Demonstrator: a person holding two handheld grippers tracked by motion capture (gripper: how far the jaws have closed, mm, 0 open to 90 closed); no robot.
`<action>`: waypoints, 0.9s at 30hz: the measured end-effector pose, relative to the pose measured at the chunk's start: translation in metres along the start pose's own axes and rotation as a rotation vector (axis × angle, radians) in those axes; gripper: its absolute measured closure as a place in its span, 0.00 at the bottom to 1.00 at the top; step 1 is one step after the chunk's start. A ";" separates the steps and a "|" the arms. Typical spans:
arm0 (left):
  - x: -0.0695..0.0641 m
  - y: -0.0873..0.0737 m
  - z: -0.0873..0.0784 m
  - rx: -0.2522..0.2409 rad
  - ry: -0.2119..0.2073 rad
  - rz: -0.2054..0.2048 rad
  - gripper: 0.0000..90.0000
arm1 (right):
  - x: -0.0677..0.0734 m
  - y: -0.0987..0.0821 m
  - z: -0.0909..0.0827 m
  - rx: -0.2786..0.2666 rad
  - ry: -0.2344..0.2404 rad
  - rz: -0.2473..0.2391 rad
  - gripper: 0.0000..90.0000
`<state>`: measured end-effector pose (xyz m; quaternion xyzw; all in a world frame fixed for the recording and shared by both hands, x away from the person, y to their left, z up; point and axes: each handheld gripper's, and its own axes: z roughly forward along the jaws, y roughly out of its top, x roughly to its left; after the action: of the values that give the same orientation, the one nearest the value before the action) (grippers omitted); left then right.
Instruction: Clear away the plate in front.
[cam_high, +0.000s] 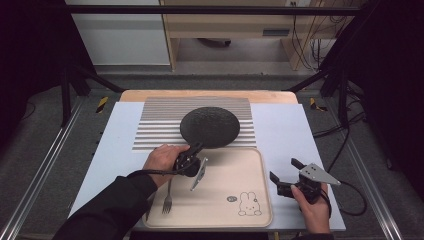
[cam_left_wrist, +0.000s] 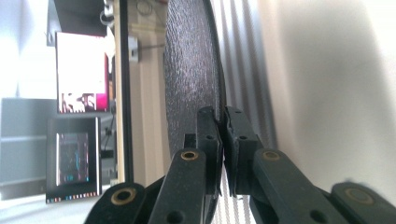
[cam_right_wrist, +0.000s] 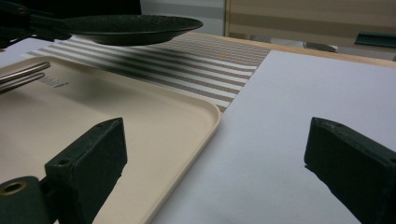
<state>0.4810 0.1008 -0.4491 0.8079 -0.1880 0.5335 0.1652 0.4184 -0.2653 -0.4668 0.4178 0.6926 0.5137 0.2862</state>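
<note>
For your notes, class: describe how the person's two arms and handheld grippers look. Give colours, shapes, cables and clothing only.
The left gripper is black, with a grey plate on its side. The right gripper is black too, with two blocky jaws, a grey three-cornered plate on top and a black cable looping away behind it. In its own view, the left gripper's linkage arms carry brass-coloured pivot rings. The left arm wears a long black sleeve.

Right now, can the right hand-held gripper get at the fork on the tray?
Probably yes. The right hand-held gripper is open and empty beside the tray, and the bare tray surface lies between it and the fork. The left forearm beside the fork could crowd it.
</note>
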 end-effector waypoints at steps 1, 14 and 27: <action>-0.002 0.002 -0.004 -0.008 0.001 0.005 0.95 | 0.000 0.000 0.000 0.000 -0.001 0.000 0.07; -0.020 0.006 -0.039 -0.048 -0.008 0.030 0.95 | -0.001 -0.001 0.000 -0.001 -0.007 0.006 0.07; -0.041 0.008 -0.068 -0.067 -0.016 0.065 0.94 | -0.001 -0.001 0.001 0.000 -0.008 0.009 0.06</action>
<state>0.4082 0.1311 -0.4604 0.7998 -0.2333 0.5253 0.1734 0.4191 -0.2657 -0.4677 0.4229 0.6896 0.5133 0.2866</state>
